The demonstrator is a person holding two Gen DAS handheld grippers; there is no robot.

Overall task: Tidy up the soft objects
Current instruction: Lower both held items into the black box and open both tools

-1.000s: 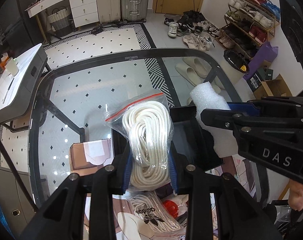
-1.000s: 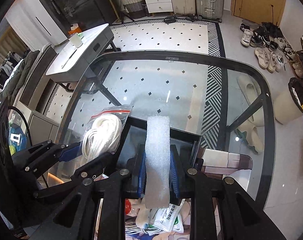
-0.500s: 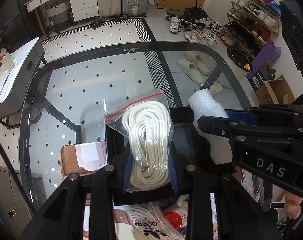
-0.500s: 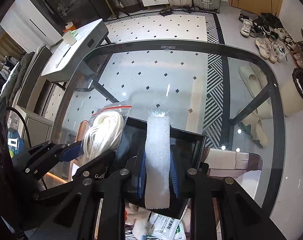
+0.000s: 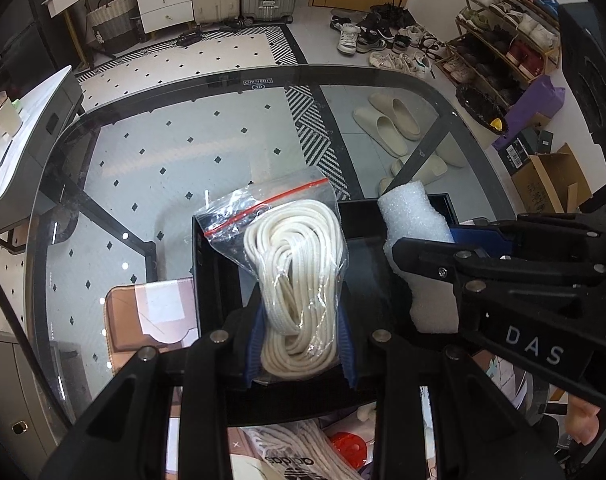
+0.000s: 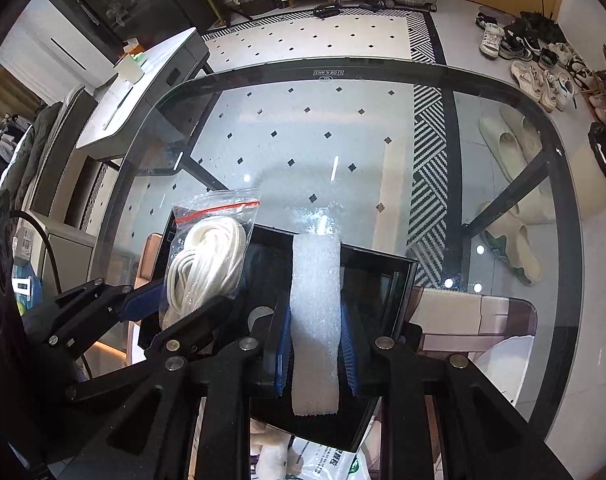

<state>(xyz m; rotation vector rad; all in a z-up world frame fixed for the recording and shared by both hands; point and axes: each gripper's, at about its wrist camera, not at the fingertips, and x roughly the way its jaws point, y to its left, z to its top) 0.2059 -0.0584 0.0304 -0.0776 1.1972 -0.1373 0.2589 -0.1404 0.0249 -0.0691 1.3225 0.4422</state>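
both loads now sit lower over the black box [image 5: 367, 256]: left hand-held gripper [image 5: 301, 344] clamps the bagged rope [image 5: 295, 272]; at 3 o'clock, right hand-held gripper [image 6: 315, 344] pinches the foam strip [image 6: 315, 300]. release looks imminent.

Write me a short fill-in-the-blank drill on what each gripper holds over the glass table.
1. The left gripper is shut on a zip bag of white ____.
2. The right gripper is shut on a white ____ strip.
3. Both items hang above a ____ tray on the glass table.
4. The zip bag has a ____ seal line.

Missing words: rope; foam; black; red
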